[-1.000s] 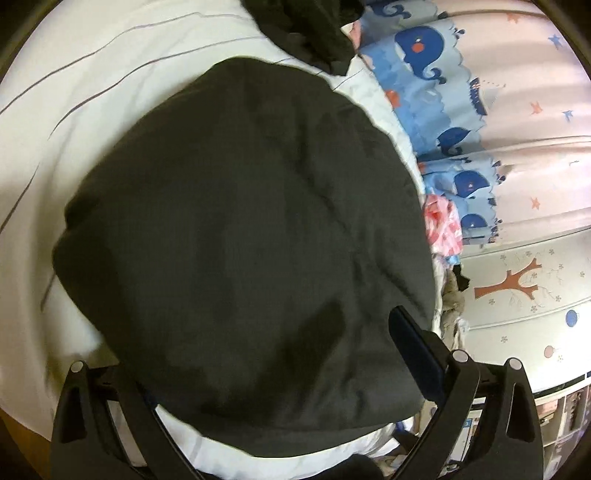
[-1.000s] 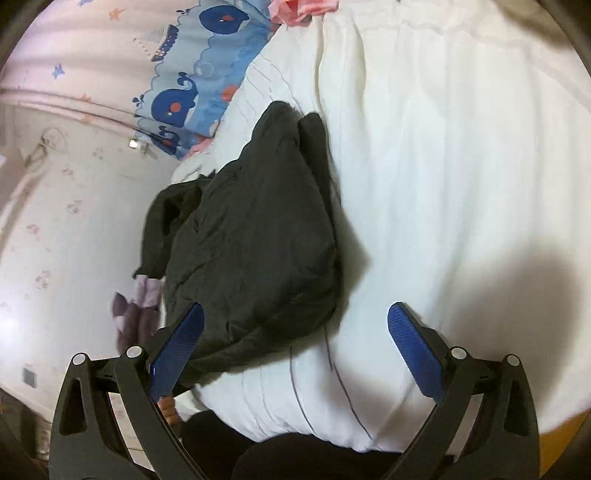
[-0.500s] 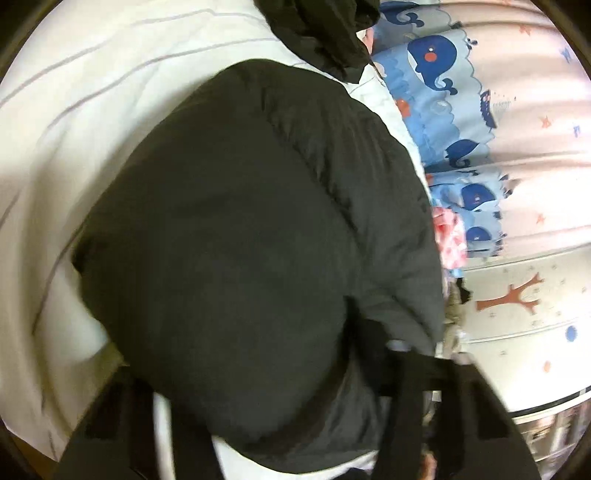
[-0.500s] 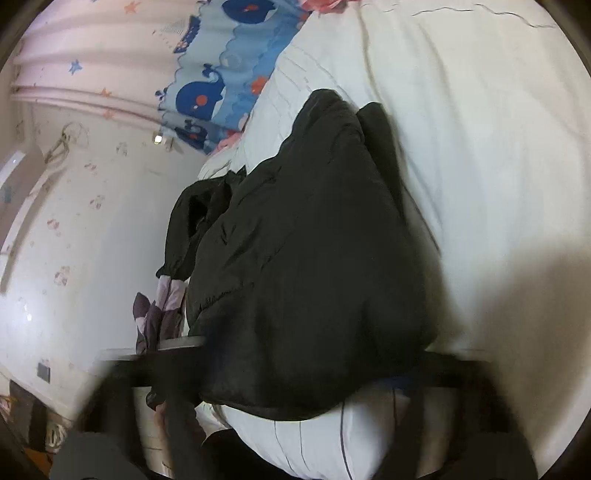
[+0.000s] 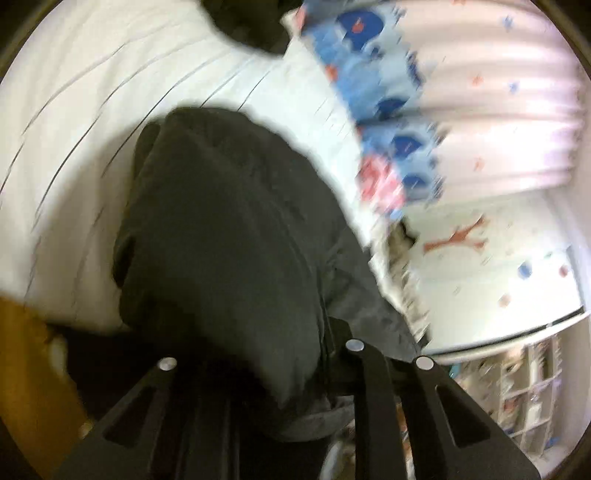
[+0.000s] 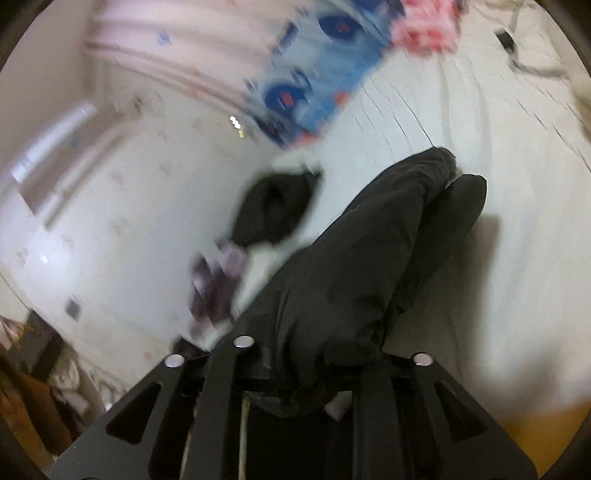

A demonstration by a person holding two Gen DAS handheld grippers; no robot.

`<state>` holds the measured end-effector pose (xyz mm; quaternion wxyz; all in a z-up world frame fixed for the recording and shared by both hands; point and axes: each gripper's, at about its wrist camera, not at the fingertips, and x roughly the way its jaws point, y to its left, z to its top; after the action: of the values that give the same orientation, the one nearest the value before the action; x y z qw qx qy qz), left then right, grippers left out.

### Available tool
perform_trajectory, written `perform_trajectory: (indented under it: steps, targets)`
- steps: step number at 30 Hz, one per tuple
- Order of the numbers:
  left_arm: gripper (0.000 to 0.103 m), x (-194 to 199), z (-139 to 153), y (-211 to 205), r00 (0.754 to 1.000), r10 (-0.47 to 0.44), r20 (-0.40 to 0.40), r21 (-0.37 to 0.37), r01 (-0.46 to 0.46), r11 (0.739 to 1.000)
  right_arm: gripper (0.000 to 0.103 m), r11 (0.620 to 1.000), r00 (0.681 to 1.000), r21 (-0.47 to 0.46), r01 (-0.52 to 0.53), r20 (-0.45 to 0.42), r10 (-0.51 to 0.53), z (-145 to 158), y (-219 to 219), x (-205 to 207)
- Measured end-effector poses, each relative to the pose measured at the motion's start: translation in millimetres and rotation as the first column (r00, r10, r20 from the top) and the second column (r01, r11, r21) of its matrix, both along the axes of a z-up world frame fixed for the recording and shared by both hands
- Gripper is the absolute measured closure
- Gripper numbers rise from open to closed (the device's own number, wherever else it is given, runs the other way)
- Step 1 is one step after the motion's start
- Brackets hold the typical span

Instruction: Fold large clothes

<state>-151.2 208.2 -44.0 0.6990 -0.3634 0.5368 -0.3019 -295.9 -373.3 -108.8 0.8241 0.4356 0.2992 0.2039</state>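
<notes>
A large black padded jacket (image 5: 229, 229) lies on the white striped bed cover (image 5: 110, 92), with its near edge raised and bunched. My left gripper (image 5: 266, 350) has that bunched edge between its fingers; the jaws are closing and the pads are buried in cloth. In the right wrist view the same jacket (image 6: 369, 251) runs from the bed cover (image 6: 498, 110) down into my right gripper (image 6: 325, 354). Its jaws are opening slightly, with a wad of jacket still pinched between them. Both views are blurred.
A second dark garment (image 5: 247, 22) (image 6: 273, 206) lies farther up the bed. Whale-print blue fabric (image 5: 369, 74) (image 6: 314, 88) and a pink cloth (image 5: 376, 181) (image 6: 424, 29) lie at the bed's edge. A purple-grey cloth (image 6: 218, 280) hangs off the side. Wooden bed edge (image 6: 546, 428) is near.
Both grippers went from wide open around the jacket's near edge to closed on it. They then rose and pulled back, lifting that edge off the bed.
</notes>
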Motion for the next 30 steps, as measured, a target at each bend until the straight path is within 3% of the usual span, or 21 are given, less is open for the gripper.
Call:
perform_trajectory:
  steps: [1, 2, 4, 5, 7, 10, 11, 13, 15, 17, 18, 21, 22, 23, 25, 28, 30]
  targets:
    - [0.073, -8.2, -19.0, 3.9, 0.999, -0.028, -0.046, 0.024, 0.029, 0.999, 0.061, 1.0, 0.995, -0.025, -0.005, -0.101, 0.002, -24.9, 0.4, -6.2]
    - [0.055, -14.9, -38.7, 16.0, 0.995, -0.015, -0.102, -0.004, 0.015, 1.0, 0.06, 1.0, 0.986, 0.0, 0.02, -0.164, -0.02, -45.7, -6.2, -14.6]
    - [0.053, -25.3, -41.8, 42.7, 0.991, 0.063, -0.118, -0.029, -0.067, 0.997, 0.059, 0.989, 0.979, 0.083, 0.12, -0.178, -0.104, -60.6, -26.0, -37.4]
    - [0.053, -31.1, -31.4, 54.6, 0.99, 0.107, -0.09, 0.001, -0.108, 0.994, 0.058, 0.981, 0.973, 0.058, 0.183, -0.156, -0.172, -54.5, -34.8, -49.2]
    - [0.052, -44.8, 2.5, 84.3, 0.976, 0.219, 0.0, 0.081, -0.219, 0.972, 0.054, 0.958, 0.955, -0.064, 0.281, -0.084, -0.286, -22.5, -45.1, -61.9]
    - [0.05, -45.1, 74.0, 102.2, 0.917, 0.322, 0.234, 0.208, -0.371, 0.905, 0.037, 0.94, 0.962, -0.207, 0.271, 0.033, -0.27, 34.3, -31.4, -30.2]
    - [0.048, -38.1, 89.1, 96.2, 0.908, 0.314, 0.279, 0.2, -0.374, 0.906, 0.026, 0.931, 0.97, -0.275, 0.241, 0.051, -0.236, 51.7, -18.2, -6.3]
    - [0.043, -8.0, 128.7, 50.5, 0.897, 0.218, 0.384, 0.17, -0.301, 0.938, 0.018, 0.903, 0.986, -0.395, 0.168, 0.061, -0.157, 73.9, 11.1, 44.5]
    - [0.034, 26.6, 144.2, -11.0, 0.894, 0.076, 0.442, 0.185, -0.174, 0.967, 0.018, 0.853, 0.995, -0.513, 0.099, 0.052, -0.084, 81.7, 45.6, 107.2]
    - [0.034, 68.1, 136.8, -61.2, 0.906, -0.02, 0.423, 0.208, -0.076, 0.975, 0.018, 0.8, 0.998, -0.597, 0.06, 0.011, -0.066, 69.4, 71.6, 167.7]
    - [0.034, 95.7, 119.7, -88.7, 0.921, -0.057, 0.386, 0.263, -0.051, 0.964, 0.018, 0.793, 0.998, -0.609, 0.028, -0.031, -0.058, 54.9, 79.4, 194.9]
    - [0.039, 147.4, 59.6, -114.0, 0.962, -0.078, 0.261, 0.389, -0.031, 0.92, 0.018, 0.738, 0.98, -0.674, -0.041, -0.169, -0.1, -6.4, 92.2, 247.4]
    - [0.045, 158.6, 23.2, -110.8, 0.977, -0.062, 0.206, 0.427, -0.032, 0.904, 0.011, 0.785, 0.978, -0.617, -0.06, -0.193, -0.077, -30.7, 85.7, 260.1]
    - [0.053, 161.8, 2.0, -104.0, 0.979, -0.056, 0.195, 0.392, -0.026, 0.92, 0.009, 0.844, 0.978, -0.535, -0.038, -0.194, -0.078, -41.1, 76.5, 265.0]
    - [0.063, 164.9, -14.6, -89.9, 0.985, -0.019, 0.174, 0.343, -0.043, 0.938, 0.007, 0.83, 0.976, -0.553, -0.065, -0.209, -0.062, -46.7, 79.6, 272.5]
    - [0.064, 170.2, -12.8, -92.3, 0.987, -0.045, 0.154, 0.37, -0.016, 0.929, 0.007, 0.813, 0.968, -0.569, -0.122, -0.249, -0.029, -45.8, 81.7, 277.9]
    - [0.064, 159.7, 1.8, -84.5, 0.988, -0.051, 0.148, 0.384, -0.01, 0.923, 0.008, 0.823, 0.969, -0.561, -0.084, -0.24, -0.065, -29.2, 78.2, 260.0]
